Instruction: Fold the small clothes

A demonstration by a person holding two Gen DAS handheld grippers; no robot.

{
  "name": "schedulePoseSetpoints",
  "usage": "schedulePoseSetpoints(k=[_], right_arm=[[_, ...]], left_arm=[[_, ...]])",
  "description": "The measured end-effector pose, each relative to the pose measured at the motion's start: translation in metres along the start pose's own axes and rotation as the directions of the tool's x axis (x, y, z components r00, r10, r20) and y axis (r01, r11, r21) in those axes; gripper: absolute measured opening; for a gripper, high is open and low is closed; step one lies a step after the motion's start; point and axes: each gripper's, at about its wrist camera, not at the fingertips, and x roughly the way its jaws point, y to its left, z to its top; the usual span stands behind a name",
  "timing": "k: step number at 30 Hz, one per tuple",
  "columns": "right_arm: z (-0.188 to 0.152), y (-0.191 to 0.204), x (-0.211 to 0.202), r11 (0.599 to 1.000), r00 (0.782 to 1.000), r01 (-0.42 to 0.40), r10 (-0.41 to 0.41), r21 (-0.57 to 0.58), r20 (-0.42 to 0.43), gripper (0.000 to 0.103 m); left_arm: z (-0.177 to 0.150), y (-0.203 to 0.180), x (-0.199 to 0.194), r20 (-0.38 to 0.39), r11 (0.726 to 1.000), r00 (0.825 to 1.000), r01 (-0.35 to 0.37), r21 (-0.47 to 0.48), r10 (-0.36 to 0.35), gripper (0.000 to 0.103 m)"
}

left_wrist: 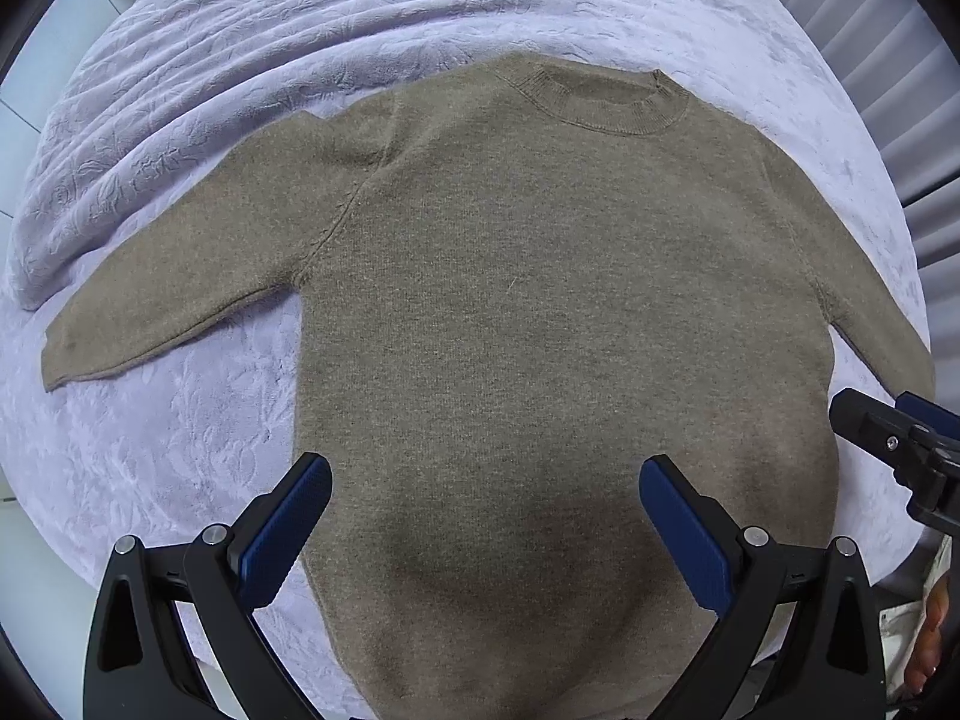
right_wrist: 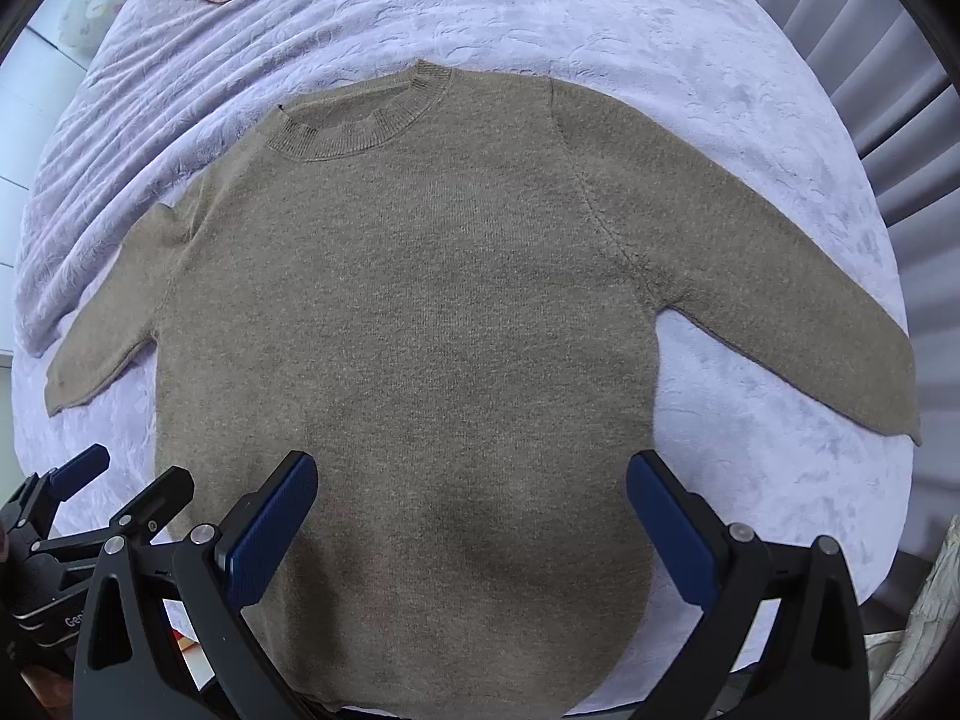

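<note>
A brown knit sweater (left_wrist: 540, 312) lies flat, sleeves spread, on the lavender bedspread (left_wrist: 180, 120), neckline at the far side. Left tongs (left_wrist: 485, 516) and right tongs (right_wrist: 472, 513) both hang wide apart above its near hem, holding nothing.

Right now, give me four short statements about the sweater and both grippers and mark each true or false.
1. The brown sweater lies flat with both sleeves spread out. True.
2. The left gripper is shut on the hem. False: its jaws are open and hold nothing.
3. The collar points away from the grippers. True.
4. The right gripper grips a sleeve. False: it is open above the sweater's lower body.
</note>
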Motion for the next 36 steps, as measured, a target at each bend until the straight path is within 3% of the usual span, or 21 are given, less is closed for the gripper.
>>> schedulePoseSetpoints(k=[36], right_arm=[[0.0048,-0.0016,0.0069,0.999,0.998,0.044,-0.044,0.008,-0.034,0.103]], left_arm=[[0.0007,0.0063,0.0034,-0.009,1.000,1.000,-0.013,-0.011,0.013,0.103]])
